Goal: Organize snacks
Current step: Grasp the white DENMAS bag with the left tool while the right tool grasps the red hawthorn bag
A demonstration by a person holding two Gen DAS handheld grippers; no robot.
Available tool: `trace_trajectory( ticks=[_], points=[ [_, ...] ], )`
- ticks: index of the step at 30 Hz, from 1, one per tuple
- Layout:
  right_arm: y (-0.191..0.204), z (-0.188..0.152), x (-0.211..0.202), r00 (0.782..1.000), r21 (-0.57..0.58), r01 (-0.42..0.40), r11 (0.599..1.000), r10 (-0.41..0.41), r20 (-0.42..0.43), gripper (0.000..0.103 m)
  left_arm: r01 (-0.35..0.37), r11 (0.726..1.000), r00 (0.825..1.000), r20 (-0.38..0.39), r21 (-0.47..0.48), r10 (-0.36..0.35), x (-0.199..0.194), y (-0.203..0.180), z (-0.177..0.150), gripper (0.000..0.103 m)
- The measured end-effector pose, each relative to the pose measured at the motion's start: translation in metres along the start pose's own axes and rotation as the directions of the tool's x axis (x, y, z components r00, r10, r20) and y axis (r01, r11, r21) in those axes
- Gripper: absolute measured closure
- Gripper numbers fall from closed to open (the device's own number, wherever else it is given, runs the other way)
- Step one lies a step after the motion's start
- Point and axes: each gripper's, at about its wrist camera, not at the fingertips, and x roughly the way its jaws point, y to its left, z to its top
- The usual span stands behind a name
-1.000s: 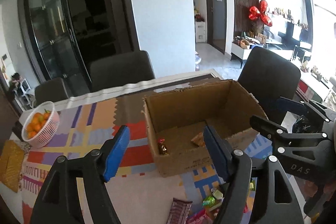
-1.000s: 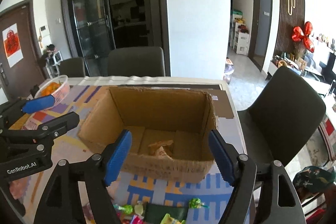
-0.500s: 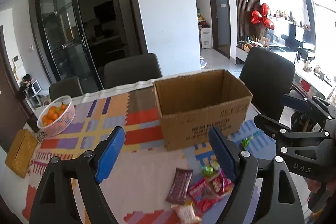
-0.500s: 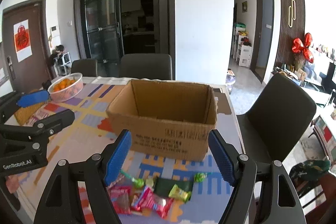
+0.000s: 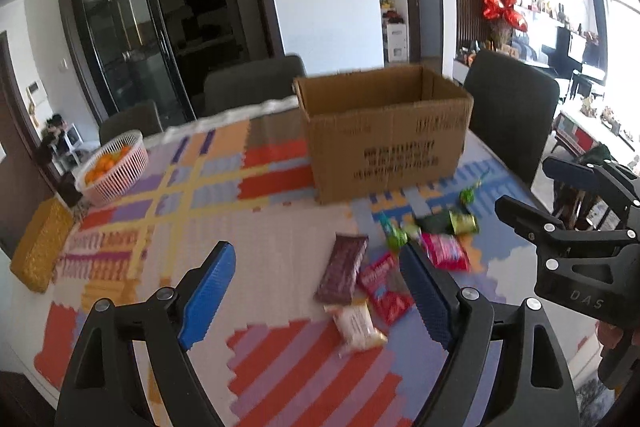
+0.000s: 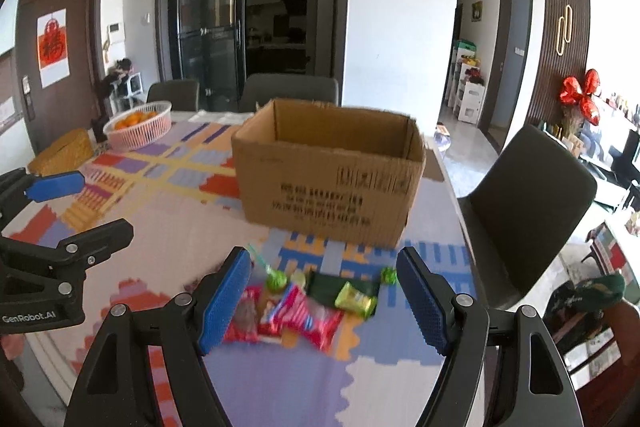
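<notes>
Hovering over the patterned table mat (image 5: 280, 227), the left gripper (image 5: 316, 291) has its blue pads spread wide with nothing held between them, and the right gripper (image 6: 324, 301) stands just as open and just as empty. Ahead of the left gripper and slightly toward its right finger lies a loose cluster of snacks: a dark purple bar (image 5: 343, 267), a red packet (image 5: 384, 287) touching it, a pale wrapped snack (image 5: 357, 323) nearest the claw, a pink packet (image 5: 444, 251) and a dark green packet (image 5: 448, 221) further off. From the right gripper the same snacks lie straight ahead between its fingers, the pink packets (image 6: 304, 315) closest and a yellow-green sachet (image 6: 355, 299) on the dark green one. Beyond the snacks, past both claws, stands the open cardboard box (image 6: 328, 179). Far off to the left gripper's left sits a basket of oranges (image 5: 114, 167).
</notes>
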Motion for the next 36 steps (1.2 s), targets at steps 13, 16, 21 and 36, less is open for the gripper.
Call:
trace_trajectory(
  ticks=[13, 16, 21, 36],
  points=[
    [0.006, -0.039, 0.042, 0.983, -0.08, -0.051, 0.995, 0.036, -0.18, 0.027, 0.025, 0.999, 0.985, -0.17, -0.041, -0.032, 0.051, -0.01, -0.045, 0.019],
    [0.005, -0.042, 0.06, 0.973, -0.102, -0.061, 0.993, 0.036, -0.228, 0.027, 0.018, 0.998, 0.976, -0.215, -0.06, -0.03, 0.068, -0.011, -0.051, 0.021],
    [0.005, -0.051, 0.092, 0.946, -0.124, -0.088, 0.988, 0.043, -0.322, 0.027, 0.002, 0.994, 0.963, -0.266, -0.105, -0.03, 0.087, -0.009, -0.055, 0.024],
    [0.006, -0.05, 0.139, 0.892, -0.157, -0.198, 0.967, 0.111, -0.439, 0.037, 0.051, 0.987, 0.935, -0.342, -0.151, -0.1, 0.12, -0.017, -0.059, 0.037]
  ],
)
